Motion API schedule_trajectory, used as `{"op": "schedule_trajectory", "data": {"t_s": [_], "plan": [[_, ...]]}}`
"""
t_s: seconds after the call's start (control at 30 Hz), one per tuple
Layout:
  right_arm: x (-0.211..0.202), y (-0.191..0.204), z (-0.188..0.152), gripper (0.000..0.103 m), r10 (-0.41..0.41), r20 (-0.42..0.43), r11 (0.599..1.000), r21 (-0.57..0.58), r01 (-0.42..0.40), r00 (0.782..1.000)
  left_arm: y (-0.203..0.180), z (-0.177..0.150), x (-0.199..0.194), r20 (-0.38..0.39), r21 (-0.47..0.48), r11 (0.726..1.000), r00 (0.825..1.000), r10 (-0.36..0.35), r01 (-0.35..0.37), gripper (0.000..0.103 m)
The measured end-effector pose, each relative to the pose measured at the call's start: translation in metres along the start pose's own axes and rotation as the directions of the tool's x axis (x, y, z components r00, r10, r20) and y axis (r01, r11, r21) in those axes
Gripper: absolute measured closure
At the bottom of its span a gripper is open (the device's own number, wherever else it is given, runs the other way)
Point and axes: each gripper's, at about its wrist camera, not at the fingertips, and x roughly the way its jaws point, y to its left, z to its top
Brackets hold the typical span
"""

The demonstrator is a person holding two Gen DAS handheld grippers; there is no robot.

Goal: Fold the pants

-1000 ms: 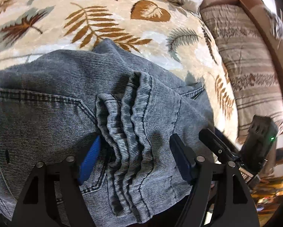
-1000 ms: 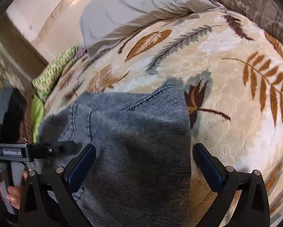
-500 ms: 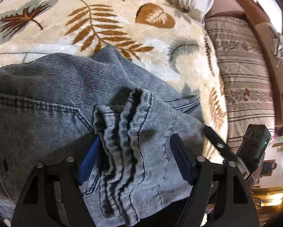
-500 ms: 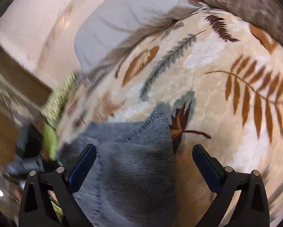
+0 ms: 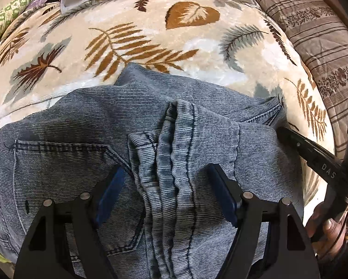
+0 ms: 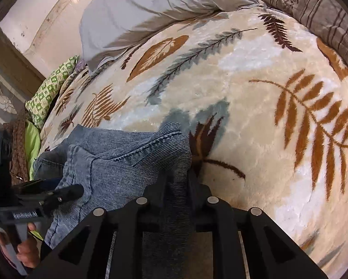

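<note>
A pair of grey-blue pants lies bunched on a bed, on a cream blanket printed with brown and grey leaves. In the left wrist view the left gripper points steeply down over the pants, its jaws standing apart on either side of a ridge of gathered seams; the blue pads sit close to the cloth, but whether they press it cannot be told. A back pocket shows to the left of the ridge. At the right edge of that view the right gripper reaches in to the right edge of the pants, with the person's hand below it. In the right wrist view the right gripper has its jaws closing on a fold of the pants at their right edge, and the cloth runs between them and down under the frame. The left gripper shows at the left of that view, held by a hand. A white pillow lies at the far side of the bed, a striped cushion at the right, and a green patterned cloth at the far left.
</note>
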Motion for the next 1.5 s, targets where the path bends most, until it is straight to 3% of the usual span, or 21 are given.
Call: {"op": "schedule_trajectory", "data": {"t_s": [0.13,0.2,0.23,0.47,0.53,0.57,0.67,1.03,1.2,1.5], "plan": [[-0.015,0.001,-0.002,0.077,0.002,0.007,1.0,0.027,-0.002,1.0,0.015,-0.004,-0.016,-0.008,-0.052,0.998,0.999,-0.045,0.045,0.029],[-0.029,0.001,-0.012,0.063,0.024,0.026,0.999,0.031,-0.025,0.999,0.019,-0.016,-0.026,0.003,-0.051,0.998,0.999,-0.049,0.049,0.029],[-0.035,0.002,-0.017,0.061,0.031,0.034,0.999,0.028,-0.032,0.999,0.02,-0.024,-0.033,0.011,-0.046,0.997,0.998,-0.056,0.056,0.029],[-0.06,0.018,-0.062,0.06,0.048,0.081,0.999,-0.012,-0.047,0.996,0.007,-0.068,-0.041,0.015,-0.008,1.0,1.0,-0.026,0.026,0.029],[-0.057,0.019,-0.072,0.06,0.017,0.079,1.0,-0.011,-0.016,0.997,0.004,-0.075,-0.024,-0.009,0.012,1.0,1.0,0.013,-0.013,0.028],[-0.051,0.019,-0.076,0.06,-0.022,0.067,1.0,-0.013,0.023,0.997,0.003,-0.077,-0.022,0.009,0.02,1.0,1.0,0.019,-0.02,0.026],[-0.045,0.014,-0.073,0.061,-0.044,0.047,0.999,0.006,0.043,0.998,-0.004,-0.079,-0.022,0.036,0.049,0.998,0.998,0.043,-0.045,0.025],[-0.046,0.036,-0.079,0.051,-0.147,0.053,0.985,-0.08,0.151,0.988,0.006,-0.082,-0.034,0.047,0.019,1.0,0.999,-0.003,0.002,0.025],[-0.066,0.042,-0.093,0.044,-0.09,0.073,0.995,-0.044,0.093,0.993,0.016,-0.083,-0.038,0.055,-0.009,1.0,0.998,-0.028,0.029,0.025],[-0.062,0.052,-0.103,0.036,-0.15,0.024,0.985,-0.085,0.152,0.988,0.02,-0.084,-0.044,0.067,-0.015,0.999,0.997,-0.05,0.051,0.025]]}}
